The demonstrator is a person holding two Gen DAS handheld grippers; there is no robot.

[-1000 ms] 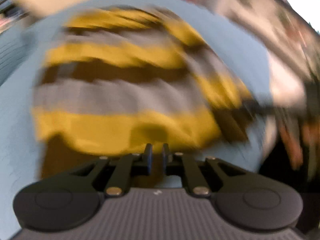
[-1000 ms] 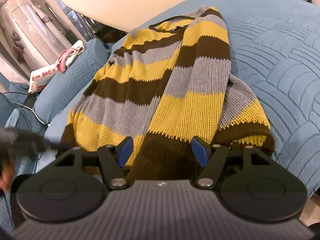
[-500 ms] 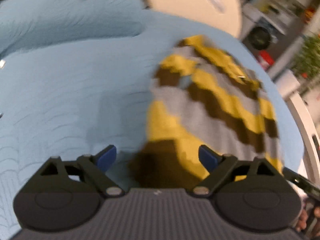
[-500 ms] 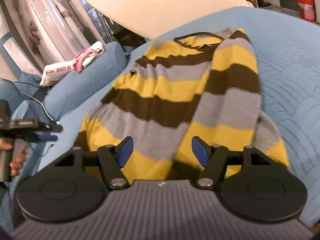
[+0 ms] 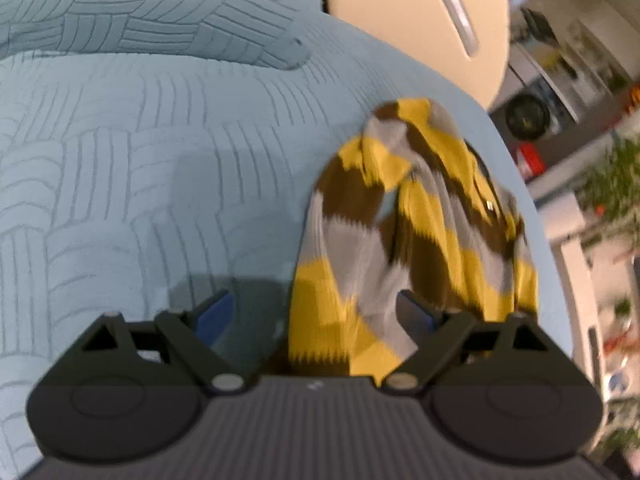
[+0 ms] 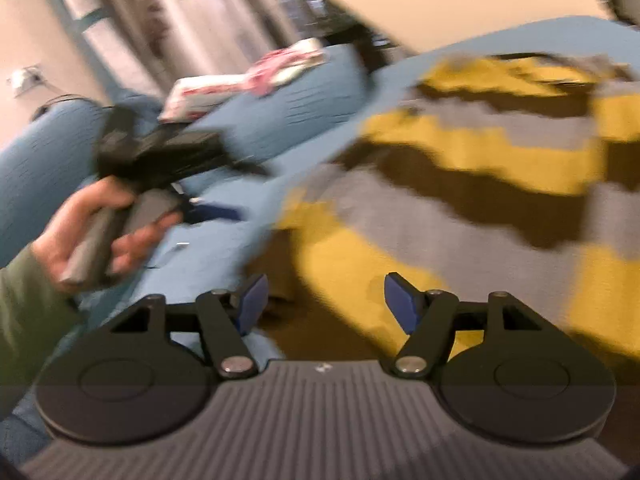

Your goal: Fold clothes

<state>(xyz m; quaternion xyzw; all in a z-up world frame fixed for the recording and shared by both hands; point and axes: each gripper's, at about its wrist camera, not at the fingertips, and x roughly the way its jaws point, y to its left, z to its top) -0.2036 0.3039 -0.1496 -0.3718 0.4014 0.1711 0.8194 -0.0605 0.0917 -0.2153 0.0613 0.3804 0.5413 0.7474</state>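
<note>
A yellow, brown and grey striped sweater (image 5: 420, 232) lies bunched on the blue quilted bed cover (image 5: 140, 160). My left gripper (image 5: 314, 314) is open above the sweater's near corner, its left pad over bare cover and its right pad over knit. The right wrist view is blurred: the sweater (image 6: 480, 184) fills its right half. My right gripper (image 6: 326, 304) hovers over its lower left edge with jaws closing, knit beneath the gap and nothing pinched. A hand (image 6: 100, 232) holds the left gripper (image 6: 160, 152) at that view's left.
A cream headboard (image 5: 420, 20) rises behind the bed, with a blue pillow (image 5: 160, 12) beside it. A white bag with pink cloth (image 6: 240, 80) rests on a pillow. A washing machine (image 5: 524, 116) and plants (image 5: 616, 184) stand past the bed's right edge.
My left gripper has gone from shut to wide open and swung round to the sweater's side. My right gripper has moved left along the hem, its jaws narrower than before.
</note>
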